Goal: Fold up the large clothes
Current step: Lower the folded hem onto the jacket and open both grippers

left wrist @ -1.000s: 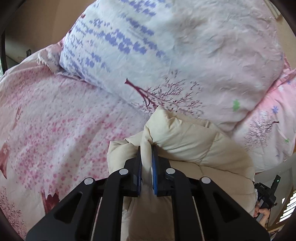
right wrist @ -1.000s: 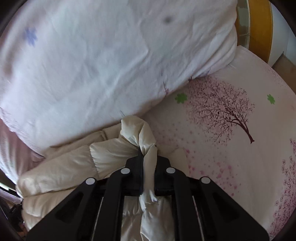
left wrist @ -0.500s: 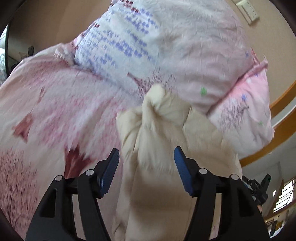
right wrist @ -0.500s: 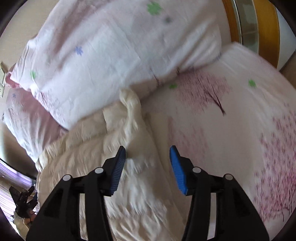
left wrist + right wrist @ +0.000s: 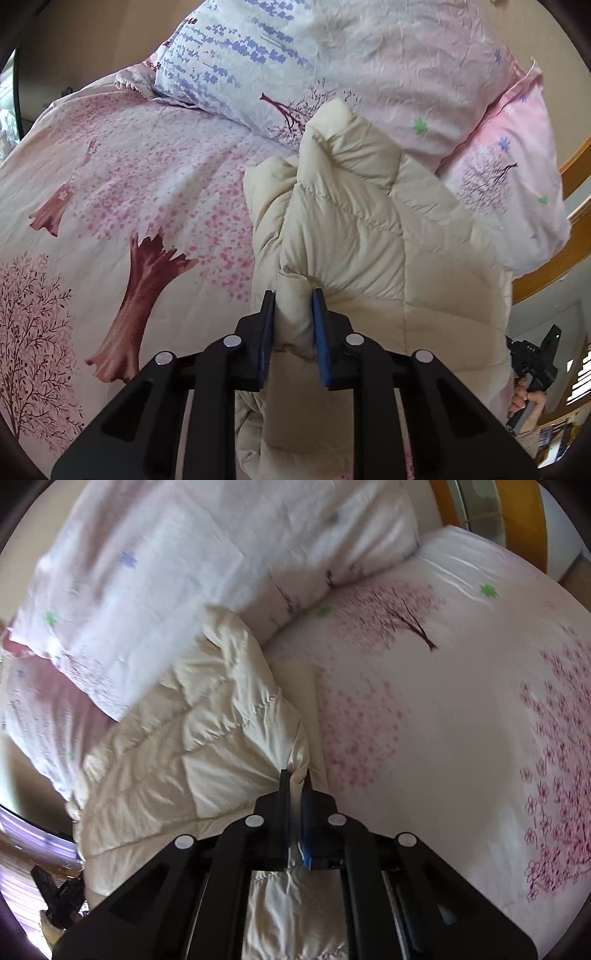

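Left claw (image 5: 293, 295) pinched on cream puffer jacket (image 5: 369, 236) fold. Right claw (image 5: 294, 775) clamped on its edge. Pillow (image 5: 369, 62) at 12 o'clock on bed (image 5: 110, 184)

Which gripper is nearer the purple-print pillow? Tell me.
Left. The left gripper grips the jacket below the pillow; the right gripper grips the jacket's far side, that print out of view.

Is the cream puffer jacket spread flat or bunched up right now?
Bunched: the cream puffer jacket is humped against the pillows, pinched by left gripper and right gripper.
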`<action>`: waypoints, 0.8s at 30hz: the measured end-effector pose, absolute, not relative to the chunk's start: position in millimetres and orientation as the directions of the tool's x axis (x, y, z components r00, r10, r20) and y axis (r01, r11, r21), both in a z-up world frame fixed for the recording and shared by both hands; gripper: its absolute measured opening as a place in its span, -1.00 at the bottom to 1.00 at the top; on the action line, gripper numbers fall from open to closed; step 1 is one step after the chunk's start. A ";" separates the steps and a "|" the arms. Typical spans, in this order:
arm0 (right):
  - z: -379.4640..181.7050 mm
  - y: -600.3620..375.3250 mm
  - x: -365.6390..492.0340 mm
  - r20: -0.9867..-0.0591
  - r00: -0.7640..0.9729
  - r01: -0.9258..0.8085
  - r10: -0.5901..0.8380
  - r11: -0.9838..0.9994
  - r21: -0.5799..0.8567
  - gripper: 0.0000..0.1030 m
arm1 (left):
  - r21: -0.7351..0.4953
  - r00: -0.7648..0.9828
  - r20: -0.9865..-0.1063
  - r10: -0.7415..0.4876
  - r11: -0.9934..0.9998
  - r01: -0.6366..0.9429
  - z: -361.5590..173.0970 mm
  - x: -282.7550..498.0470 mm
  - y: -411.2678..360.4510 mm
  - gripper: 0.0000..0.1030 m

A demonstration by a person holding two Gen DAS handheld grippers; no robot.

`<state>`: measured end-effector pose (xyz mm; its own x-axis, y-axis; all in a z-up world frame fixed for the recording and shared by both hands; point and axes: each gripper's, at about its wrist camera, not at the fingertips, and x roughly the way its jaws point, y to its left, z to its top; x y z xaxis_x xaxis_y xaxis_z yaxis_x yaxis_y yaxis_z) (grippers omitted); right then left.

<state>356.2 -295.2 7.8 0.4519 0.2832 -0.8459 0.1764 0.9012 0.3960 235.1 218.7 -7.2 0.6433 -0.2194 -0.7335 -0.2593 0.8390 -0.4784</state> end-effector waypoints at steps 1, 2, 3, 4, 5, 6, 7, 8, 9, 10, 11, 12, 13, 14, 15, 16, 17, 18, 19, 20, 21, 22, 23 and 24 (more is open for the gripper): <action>4.4 -293.3 355.4 -0.852 0.446 0.184 0.274 0.904 0.387 -0.89 | -0.471 0.640 -0.738 -0.214 0.842 -0.261 -9.5 235.8 218.0 -0.63; 1.2 -291.8 355.2 -0.858 0.439 0.192 0.266 0.905 0.379 -0.88 | -0.467 0.638 -0.741 -0.210 0.844 -0.264 -11.3 236.4 217.2 -0.63; -1.2 -291.9 355.1 -0.863 0.433 0.195 0.260 0.908 0.371 -0.85 | -0.465 0.636 -0.743 -0.209 0.844 -0.267 -13.4 237.2 216.7 -0.63; -1.5 -290.6 355.9 -0.868 0.428 0.189 0.253 0.914 0.359 -0.84 | -0.464 0.635 -0.744 -0.208 0.844 -0.268 -15.4 237.7 216.5 -0.63; 1.3 -289.0 354.8 -0.870 0.431 0.176 0.239 0.923 0.341 -0.82 | -0.465 0.638 -0.742 -0.207 0.844 -0.267 -16.0 236.4 215.9 -0.63; 3.9 -288.1 352.6 -0.869 0.439 0.168 0.229 0.929 0.330 -0.71 | -0.471 0.646 -0.734 -0.210 0.842 -0.262 -15.4 234.2 216.2 -0.62; 9.2 -288.7 347.6 -0.863 0.450 0.160 0.230 0.930 0.331 -0.67 | -0.480 0.650 -0.729 -0.216 0.838 -0.260 -14.6 231.5 217.5 -0.62; 13.5 -289.5 342.3 -0.857 0.457 0.155 0.238 0.928 0.340 -0.54 | -0.498 0.657 -0.719 -0.227 0.827 -0.259 -13.5 227.1 219.3 -0.61; 17.2 -292.2 337.1 -0.851 0.460 0.151 0.253 0.922 0.356 -0.30 | -0.517 0.664 -0.708 -0.242 0.817 -0.254 -13.1 223.2 221.5 -0.59; 20.6 -297.5 330.3 -0.845 0.459 0.154 0.275 0.912 0.380 -0.18 | -0.540 0.669 -0.697 -0.259 0.803 -0.252 -12.1 217.9 225.3 -0.45; 23.2 -302.2 324.6 -0.838 0.459 0.157 0.295 0.902 0.403 -0.02 | -0.557 0.674 -0.688 -0.269 0.792 -0.252 -11.7 213.5 228.0 -0.28; 24.6 -307.0 319.2 -0.833 0.457 0.161 0.313 0.891 0.424 0.02 | -0.575 0.679 -0.678 -0.281 0.778 -0.253 -11.6 208.7 230.8 -0.18; 25.3 -314.1 312.0 -0.827 0.448 0.171 0.339 0.876 0.451 0.04 | -0.603 0.684 -0.664 -0.301 0.757 -0.252 -12.5 200.8 235.4 -0.02; 25.9 -317.3 308.8 -0.824 0.441 0.179 0.356 0.864 0.470 0.09 | -0.614 0.686 -0.658 -0.311 0.748 -0.250 -13.1 196.9 236.9 0.03; 24.9 -323.8 303.1 -0.818 0.431 0.199 0.382 0.844 0.498 0.11 | -0.631 0.684 -0.653 -0.326 0.734 -0.252 -15.0 189.2 239.8 0.03; 23.6 -326.2 300.3 -0.814 0.425 0.217 0.396 0.829 0.516 0.11 | -0.638 0.681 -0.653 -0.333 0.725 -0.258 -16.7 184.3 241.5 0.03; 20.6 -331.3 295.8 -0.805 0.421 0.245 0.418 0.802 0.545 0.12 | -0.650 0.680 -0.649 -0.340 0.713 -0.264 -18.6 177.3 243.4 0.03; 21.2 -335.7 289.7 -0.796 0.425 0.261 0.430 0.784 0.563 0.12 | -0.663 0.684 -0.641 -0.347 0.699 -0.267 -19.9 169.0 244.9 0.03; 21.3 -341.3 282.2 -0.786 0.433 0.275 0.442 0.765 0.582 0.12 | -0.673 0.688 -0.636 -0.350 0.688 -0.272 -21.1 162.0 246.6 0.03; 22.0 -345.5 275.1 -0.775 0.438 0.289 0.455 0.746 0.601 0.12 | -0.682 0.693 -0.630 -0.351 0.677 -0.278 -20.9 155.7 248.1 0.03; 21.8 -348.5 268.0 -0.760 0.440 0.297 0.478 0.721 0.626 0.14 | -0.696 0.699 -0.621 -0.355 0.659 -0.283 -22.3 145.2 249.1 0.03; 20.7 -350.6 262.1 -0.746 0.437 0.305 0.503 0.697 0.649 0.14 | -0.706 0.702 -0.615 -0.360 0.647 -0.287 -23.5 138.5 249.0 0.03; 18.5 -351.1 256.3 -0.729 0.429 0.314 0.533 0.669 0.674 0.15 | -0.714 0.702 -0.611 -0.365 0.637 -0.291 -24.2 131.4 247.3 0.03; 15.9 -349.9 252.7 -0.716 0.422 0.318 0.556 0.649 0.692 0.16 | -0.720 0.701 -0.609 -0.370 0.629 -0.294 -25.1 125.5 245.2 0.03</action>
